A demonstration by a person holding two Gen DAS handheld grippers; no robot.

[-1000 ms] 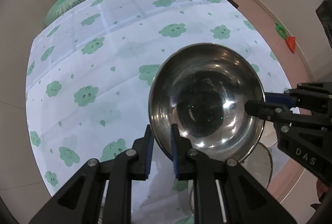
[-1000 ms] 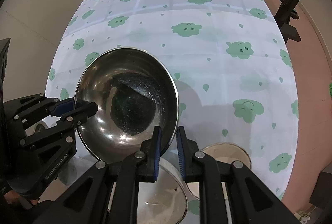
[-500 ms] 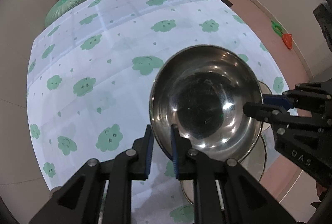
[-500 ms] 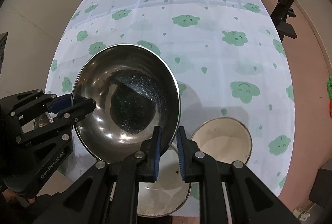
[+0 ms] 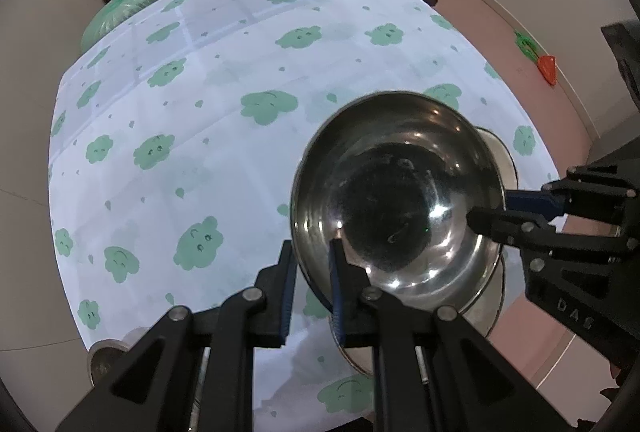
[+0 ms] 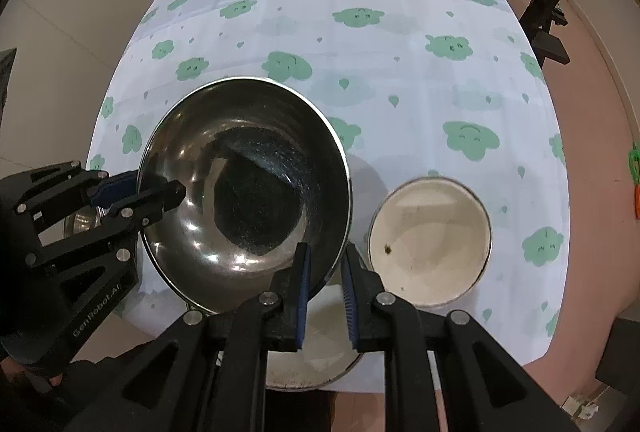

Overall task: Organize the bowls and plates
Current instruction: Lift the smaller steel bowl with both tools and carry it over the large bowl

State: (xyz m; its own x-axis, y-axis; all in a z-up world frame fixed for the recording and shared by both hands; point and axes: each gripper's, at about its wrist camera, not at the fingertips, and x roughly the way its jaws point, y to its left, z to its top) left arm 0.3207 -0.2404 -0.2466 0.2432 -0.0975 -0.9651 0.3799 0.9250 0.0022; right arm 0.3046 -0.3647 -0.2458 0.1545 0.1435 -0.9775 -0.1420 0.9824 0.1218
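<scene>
Both hand-held grippers have carried the steel bowl [image 6: 244, 191] back toward the near table [image 6: 400, 43] edge since the earlier frames; more dishes now show under it. Left hand-held gripper [image 5: 312, 284] is clamped on the bowl's left rim, one finger inside, one outside. Right hand-held gripper [image 6: 325, 284] is clamped on the opposite rim the same way. Bowl hangs between them, clear of the cloth, mouth up, slightly tilted.

Key relation: cream enamel bowl [image 6: 430, 240] sits on the table just right of the steel bowl, so the right gripper is nearer. A larger white dish [image 6: 316, 348] lies directly beneath the right gripper at the table edge. My guess: nesting target is below or right, needing a short lowering with both rims kept level.
</scene>
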